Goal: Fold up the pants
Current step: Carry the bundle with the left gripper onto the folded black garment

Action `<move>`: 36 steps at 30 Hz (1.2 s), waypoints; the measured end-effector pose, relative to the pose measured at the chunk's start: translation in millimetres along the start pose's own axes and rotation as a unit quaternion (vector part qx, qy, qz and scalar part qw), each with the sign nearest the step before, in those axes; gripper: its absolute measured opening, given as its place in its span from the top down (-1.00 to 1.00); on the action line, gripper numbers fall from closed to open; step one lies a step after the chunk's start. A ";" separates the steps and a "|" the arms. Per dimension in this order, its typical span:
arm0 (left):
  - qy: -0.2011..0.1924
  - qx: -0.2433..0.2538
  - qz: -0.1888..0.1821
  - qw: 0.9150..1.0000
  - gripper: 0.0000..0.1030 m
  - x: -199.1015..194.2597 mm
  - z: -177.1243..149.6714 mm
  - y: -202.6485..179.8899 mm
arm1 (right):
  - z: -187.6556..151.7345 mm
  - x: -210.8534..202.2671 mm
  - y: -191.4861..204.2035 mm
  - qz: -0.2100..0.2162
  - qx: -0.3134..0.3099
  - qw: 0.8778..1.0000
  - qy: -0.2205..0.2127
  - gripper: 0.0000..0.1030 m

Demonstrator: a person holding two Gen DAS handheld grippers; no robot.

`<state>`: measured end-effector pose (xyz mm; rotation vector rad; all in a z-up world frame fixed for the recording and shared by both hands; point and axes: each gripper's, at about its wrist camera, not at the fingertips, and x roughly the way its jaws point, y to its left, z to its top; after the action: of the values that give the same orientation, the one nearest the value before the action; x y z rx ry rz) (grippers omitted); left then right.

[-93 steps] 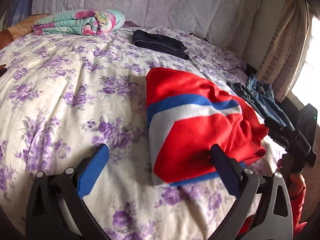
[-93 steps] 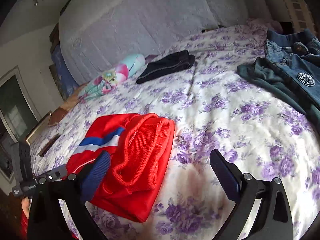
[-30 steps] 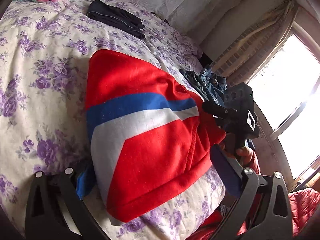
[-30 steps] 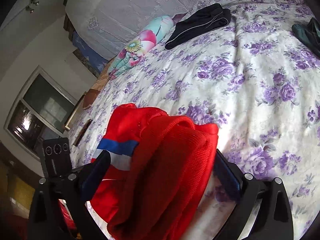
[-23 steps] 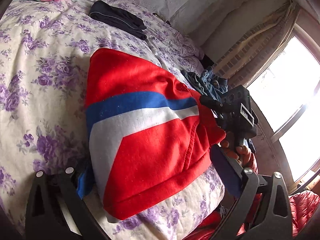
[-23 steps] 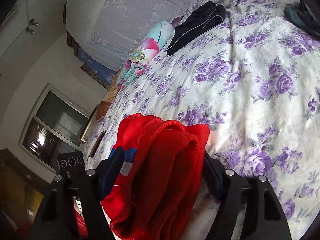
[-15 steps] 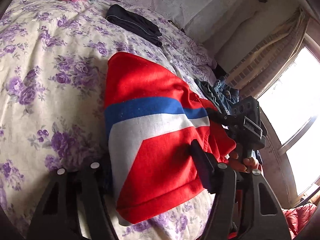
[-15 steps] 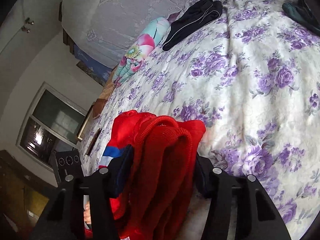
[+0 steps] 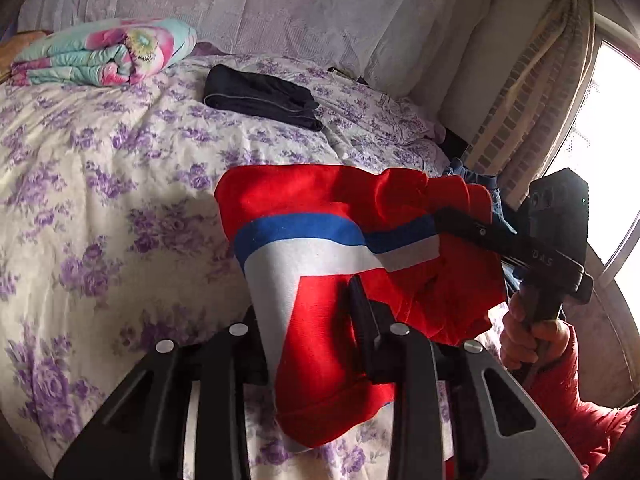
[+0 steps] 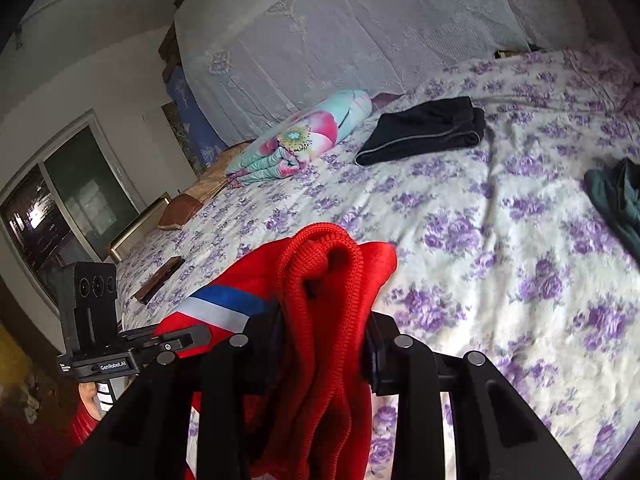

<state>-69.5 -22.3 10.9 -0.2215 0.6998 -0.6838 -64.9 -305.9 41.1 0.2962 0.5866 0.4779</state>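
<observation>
Closing tongs, left (image 9: 308,312) and right (image 10: 320,320), on red pants' (image 9: 332,276) near edge.

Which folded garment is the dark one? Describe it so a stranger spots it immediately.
Start at the bed with its purple-flowered cover and look toward the pale lace headboard. Beside the rolled pink-and-turquoise quilt lies the folded black garment, flat, the only black piece, edged with thin grey piping.

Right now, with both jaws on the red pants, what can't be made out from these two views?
- Left gripper: its jaws are closing on the red pants; the cloth hides one pad.
- Right gripper: closing too, pads buried in the bunched waistband.
- Pants' lower end: cut off by the bottom edge in the right wrist view.
- Jeans: mostly behind the pants in the left wrist view.
</observation>
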 end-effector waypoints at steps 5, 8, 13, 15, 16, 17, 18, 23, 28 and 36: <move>-0.047 0.037 0.000 0.998 0.51 -8.3 55.6 -16.8 | 45.5 -0.5 -4.2 -0.003 -0.001 0.999 -0.033 0.36; -0.053 0.041 -0.001 0.998 0.52 5.5 97.3 -13.8 | 82.3 8.1 -13.8 -0.009 0.003 0.998 -0.054 0.36; -0.086 0.052 0.022 0.995 0.52 43.6 183.3 -0.9 | 159.5 47.5 -44.5 -0.023 0.020 0.996 -0.090 0.36; -0.107 0.066 0.041 0.991 0.52 63.6 218.1 1.4 | 191.8 69.0 -55.4 -0.030 0.023 0.993 -0.109 0.36; -0.117 0.074 0.050 0.989 0.52 74.5 233.8 3.2 | 207.4 80.8 -61.9 -0.035 0.024 0.992 -0.119 0.36; -0.127 0.080 0.058 0.987 0.52 86.1 248.9 6.3 | 221.5 92.7 -68.9 -0.036 0.028 0.991 -0.128 0.36; -0.132 0.083 0.065 0.986 0.52 99.5 264.1 10.1 | 235.6 107.3 -78.8 -0.037 0.035 0.990 -0.132 0.36; -0.140 0.064 0.062 0.986 0.52 169.1 318.6 48.9 | 282.5 176.4 -130.4 -0.046 0.064 0.986 -0.147 0.36; -0.114 0.024 0.063 0.991 0.52 252.9 330.6 102.7 | 286.3 255.8 -190.6 -0.090 0.075 0.987 -0.109 0.36; -0.048 -0.050 0.105 0.992 0.28 307.3 314.3 167.0 | 275.8 286.9 -239.0 -0.115 0.131 0.982 -0.072 -0.07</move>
<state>393.5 -104.0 20.2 -0.2670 0.6556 -0.4342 389.7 -399.5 34.4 0.5021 0.5351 0.1534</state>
